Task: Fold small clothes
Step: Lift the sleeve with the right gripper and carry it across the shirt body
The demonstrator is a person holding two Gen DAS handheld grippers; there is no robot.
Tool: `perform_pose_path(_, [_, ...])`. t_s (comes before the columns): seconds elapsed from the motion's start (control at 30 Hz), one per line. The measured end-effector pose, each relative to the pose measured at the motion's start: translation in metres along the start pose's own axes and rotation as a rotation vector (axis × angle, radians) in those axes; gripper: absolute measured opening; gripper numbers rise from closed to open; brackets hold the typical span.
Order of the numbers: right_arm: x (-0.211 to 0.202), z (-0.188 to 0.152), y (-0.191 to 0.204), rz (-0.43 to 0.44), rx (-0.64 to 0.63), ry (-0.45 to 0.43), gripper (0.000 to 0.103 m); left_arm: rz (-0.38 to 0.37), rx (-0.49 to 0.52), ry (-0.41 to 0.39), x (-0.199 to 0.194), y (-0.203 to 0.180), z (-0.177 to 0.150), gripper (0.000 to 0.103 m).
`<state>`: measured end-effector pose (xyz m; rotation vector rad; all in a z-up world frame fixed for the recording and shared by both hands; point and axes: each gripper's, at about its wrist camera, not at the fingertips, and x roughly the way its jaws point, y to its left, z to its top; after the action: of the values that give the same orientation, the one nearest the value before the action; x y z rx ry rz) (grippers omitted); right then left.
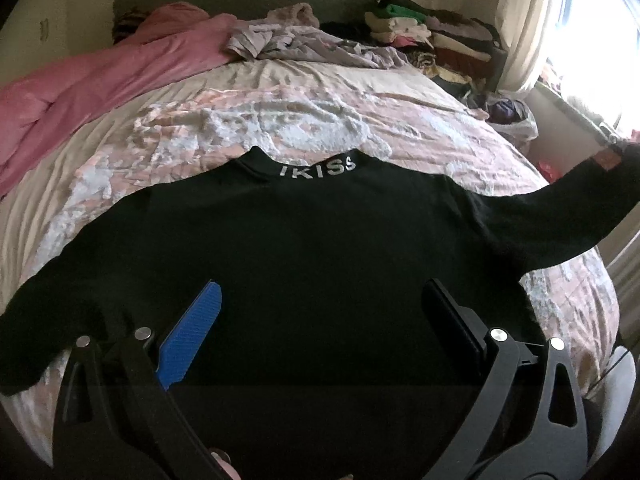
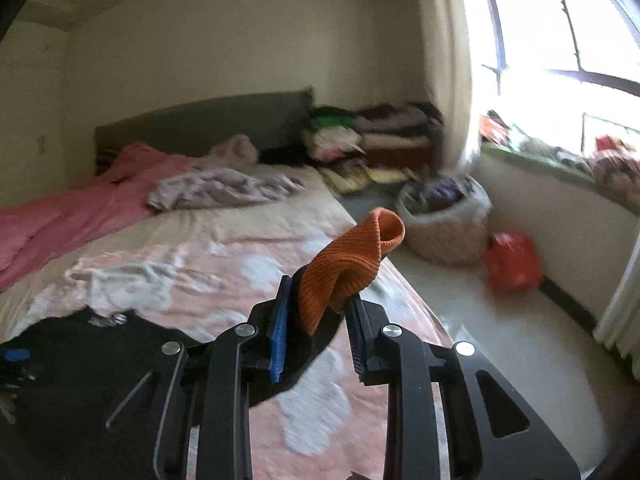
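Black sweater [image 1: 304,248] lies flat, spread face-down or face-up (cannot tell), across the lower centre of the left wrist view, on the pink-and-white patterned bedspread [image 1: 280,120]; collar with white lettering [image 1: 318,168] points to the top of the frame. Its sleeve on the left of frame lies out flat toward the lower left edge. The sleeve on the right of frame [image 1: 560,208] is lifted off the bed and rises to the right edge, ending in an orange cuff [image 1: 606,159]. Right wrist view shows that cuff [image 2: 352,268] at frame centre, bunched and pinched between the pads of the right gripper [image 2: 316,328], jaws drawn in close on the knit; black sleeve fabric trails down below them toward the body of the sweater at lower left. Left gripper [image 1: 320,320] hangs over the lower body of the sweater, jaws wide apart, nothing between them; whether the tips touch the cloth is not clear. Judged step: first sleeve fold, sleeve end raised and ready to be carried across. Next move calls for swinging the cuff inward over the chest, laying the sleeve flat along the torso without dragging the shoulder, then letting go; the free gripper could pin the body to stop it shifting. Further out: pink quilt [image 1: 80,92] at upper left, crumpled lilac garment [image 1: 304,40] at top centre, stacked folded clothes [image 1: 432,28] at upper right, bright window [image 2: 560,40] at right.
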<state>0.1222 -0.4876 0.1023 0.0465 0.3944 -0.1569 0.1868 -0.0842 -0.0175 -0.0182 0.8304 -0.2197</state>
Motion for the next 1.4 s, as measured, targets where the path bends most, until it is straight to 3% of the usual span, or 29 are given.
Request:
perform_pose_path(0.23, [0.002,0.035,0.074,0.188,-0.031,-0.014,0.024,0.010,-0.040,-0.030,-0.010,0.017,0.006,0.094])
perform_pose_path(0.47, [0.004,0.038,0.160,0.378,-0.079,0.003,0.024,0.002,-0.115,-0.025,-0.011,0.046,0.010,0.094])
perform_pose_path(0.67, [0.014,0.009,0.235,0.502,-0.188,0.049,0.024,-0.042,-0.196,-0.003,-0.004,0.072,0.006,0.094])
perform_pose_path(0.97, [0.043,-0.051,0.299,0.568,-0.289,0.152,0.024,-0.135,-0.353,0.038,0.008,0.111,-0.001,0.094])
perform_pose_path(1.07, [0.048,-0.071,0.319,0.609,-0.336,0.187,0.030,-0.158,-0.403,0.041,0.010,0.121,-0.003,0.094])
perform_pose_path(1.17, [0.048,-0.085,0.331,0.676,-0.353,0.210,0.050,-0.180,-0.433,0.049,0.012,0.128,-0.005,0.094])
perform_pose_path(1.27, [0.047,-0.092,0.332,0.740,-0.346,0.235,0.051,-0.227,-0.481,0.057,0.014,0.134,-0.010,0.094])
perform_pose_path(1.4, [0.050,-0.086,0.319,0.732,-0.309,0.225,0.059,-0.276,-0.530,0.068,0.019,0.137,-0.015,0.094])
